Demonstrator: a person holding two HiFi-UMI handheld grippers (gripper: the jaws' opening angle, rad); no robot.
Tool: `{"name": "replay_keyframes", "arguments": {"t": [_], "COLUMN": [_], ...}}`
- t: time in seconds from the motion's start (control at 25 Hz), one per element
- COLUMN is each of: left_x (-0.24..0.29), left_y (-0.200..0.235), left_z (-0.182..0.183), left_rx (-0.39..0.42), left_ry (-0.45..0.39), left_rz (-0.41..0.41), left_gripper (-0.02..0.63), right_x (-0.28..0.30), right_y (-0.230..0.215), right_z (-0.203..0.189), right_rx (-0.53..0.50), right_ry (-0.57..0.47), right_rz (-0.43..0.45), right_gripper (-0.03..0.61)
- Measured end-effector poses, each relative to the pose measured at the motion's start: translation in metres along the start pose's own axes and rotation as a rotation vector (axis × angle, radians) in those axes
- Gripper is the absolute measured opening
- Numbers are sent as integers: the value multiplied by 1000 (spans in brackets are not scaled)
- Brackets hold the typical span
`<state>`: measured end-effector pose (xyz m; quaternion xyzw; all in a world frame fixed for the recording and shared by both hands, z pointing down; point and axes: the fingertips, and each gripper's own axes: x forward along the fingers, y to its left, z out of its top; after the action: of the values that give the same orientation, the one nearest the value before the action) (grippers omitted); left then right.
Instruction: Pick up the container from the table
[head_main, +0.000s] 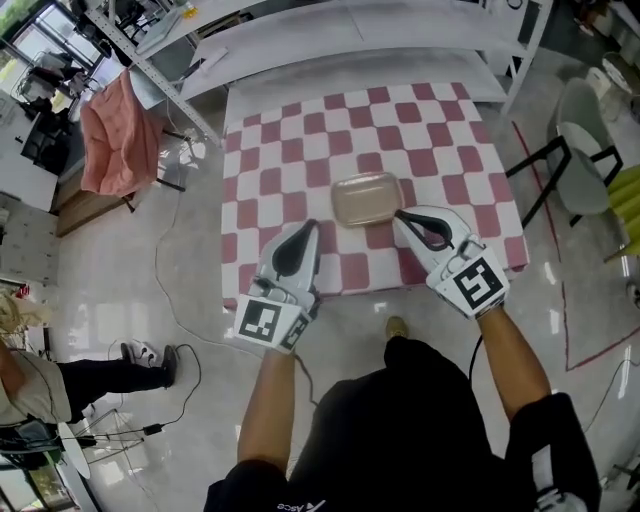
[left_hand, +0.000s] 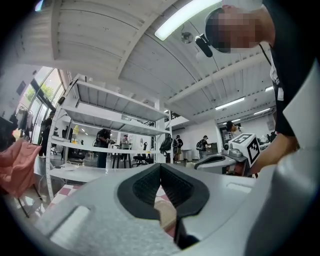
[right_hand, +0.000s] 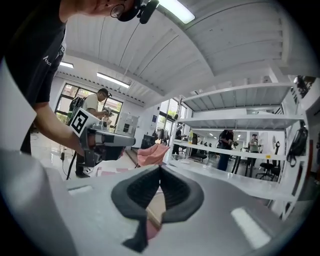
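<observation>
A shallow beige container (head_main: 366, 198) lies on the red-and-white checked table (head_main: 300, 160), toward its near edge. My left gripper (head_main: 312, 224) sits over the table's near left part, its tips just left of the container, shut and empty. On the other side my right gripper (head_main: 398, 213) points at the container's near right corner, also shut with nothing in it. In the left gripper view the shut jaws (left_hand: 160, 165) frame a slice of the container (left_hand: 167, 212), and the right gripper (left_hand: 220, 161) shows beyond. The right gripper view shows its shut jaws (right_hand: 160, 167) with the container (right_hand: 156, 205) below.
A white shelf rack (head_main: 350, 30) stands behind the table. A pink cloth (head_main: 120, 135) hangs over a frame at the left, and a grey chair (head_main: 585, 150) stands at the right. Cables cross the floor near a seated person (head_main: 60, 380) at lower left.
</observation>
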<state>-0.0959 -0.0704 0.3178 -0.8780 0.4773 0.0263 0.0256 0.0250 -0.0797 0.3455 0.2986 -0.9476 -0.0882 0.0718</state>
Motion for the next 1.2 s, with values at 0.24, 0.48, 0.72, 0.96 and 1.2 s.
{"name": "replay_keyframes", "arguments": {"t": [0.24, 0.48, 0.72, 0.96, 1.2], "left_x": [41, 57, 65, 66, 67], "left_y": [25, 41, 50, 59, 60], "left_z": [-11, -19, -25, -30, -41], "left_rx": [-6, -17, -30, -46, -53], "left_ry": [11, 30, 39, 52, 76], "left_rz": [42, 51, 18, -14, -38], "left_gripper": [9, 9, 9, 9, 9], "right_x": [29, 49, 64, 79, 86], "right_y": [-35, -49, -47, -41, -30], "right_z": [-23, -36, -55, -77, -108], "right_rx": [-6, -34, -78, -102, -123], "right_ry": [36, 89, 181, 285, 397], "right_rz": [69, 121, 178, 246, 358], "right_gripper": [3, 3, 56, 167, 319]}}
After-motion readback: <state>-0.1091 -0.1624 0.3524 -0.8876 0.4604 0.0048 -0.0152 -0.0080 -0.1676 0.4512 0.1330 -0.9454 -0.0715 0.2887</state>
